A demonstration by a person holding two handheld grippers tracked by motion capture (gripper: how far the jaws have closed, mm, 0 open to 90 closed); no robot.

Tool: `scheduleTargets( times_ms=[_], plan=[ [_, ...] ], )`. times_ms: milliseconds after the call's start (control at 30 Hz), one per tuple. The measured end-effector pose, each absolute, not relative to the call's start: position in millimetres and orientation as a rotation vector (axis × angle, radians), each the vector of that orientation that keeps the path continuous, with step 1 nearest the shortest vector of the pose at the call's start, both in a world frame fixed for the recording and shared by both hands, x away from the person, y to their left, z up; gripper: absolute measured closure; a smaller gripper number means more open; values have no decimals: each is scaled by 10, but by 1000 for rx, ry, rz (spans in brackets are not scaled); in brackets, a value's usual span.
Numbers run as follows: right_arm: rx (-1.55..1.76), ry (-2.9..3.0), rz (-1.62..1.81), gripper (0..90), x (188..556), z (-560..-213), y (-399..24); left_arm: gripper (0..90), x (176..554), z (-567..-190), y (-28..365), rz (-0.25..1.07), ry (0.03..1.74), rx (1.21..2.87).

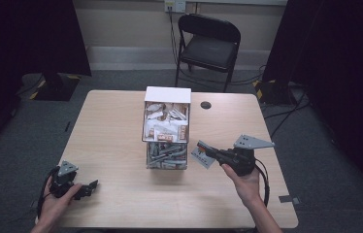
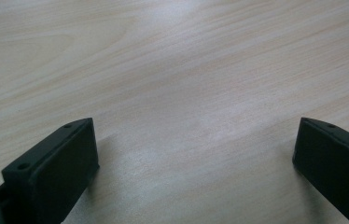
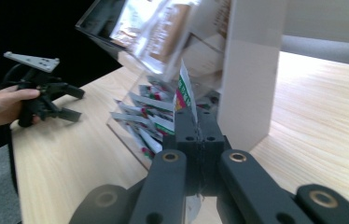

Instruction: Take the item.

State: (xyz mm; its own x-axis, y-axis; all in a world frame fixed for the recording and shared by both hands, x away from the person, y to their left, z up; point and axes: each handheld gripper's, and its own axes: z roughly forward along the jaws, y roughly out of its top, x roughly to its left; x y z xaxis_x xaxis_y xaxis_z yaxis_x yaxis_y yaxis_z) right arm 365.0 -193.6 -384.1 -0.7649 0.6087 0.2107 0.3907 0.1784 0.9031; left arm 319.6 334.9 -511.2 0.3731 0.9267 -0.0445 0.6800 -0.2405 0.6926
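A clear two-tier dispenser (image 1: 167,127) stands mid-table, with brown-and-white packets in the upper bin and green-and-white sachets in the lower one. Just right of its lower bin, my right gripper (image 1: 202,145) is shut on a thin sachet (image 1: 202,158). In the right gripper view the sachet (image 3: 183,88) stands upright out of the shut jaws of the right gripper (image 3: 196,119), close to the dispenser's white side wall (image 3: 252,70). My left gripper (image 1: 90,187) rests at the table's near left, open. Its jaws stand wide over bare wood, with nothing between them at the left gripper (image 2: 196,140).
A black folding chair (image 1: 209,41) stands behind the light wooden table (image 1: 111,126). A round black cable hole (image 1: 206,105) sits right of the dispenser. Dark curtains flank the room and cables lie on the floor at the right. The other hand and its gripper (image 3: 51,100) appear far left.
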Motion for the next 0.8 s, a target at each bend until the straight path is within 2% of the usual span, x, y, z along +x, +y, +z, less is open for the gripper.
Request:
scheduleTargets(
  times_ms=[800],
  plan=[
    [1066,2270,1497,900,4090,-4062,-1952,0,3196,-5112,3349,505,1381,2007]
  ],
)
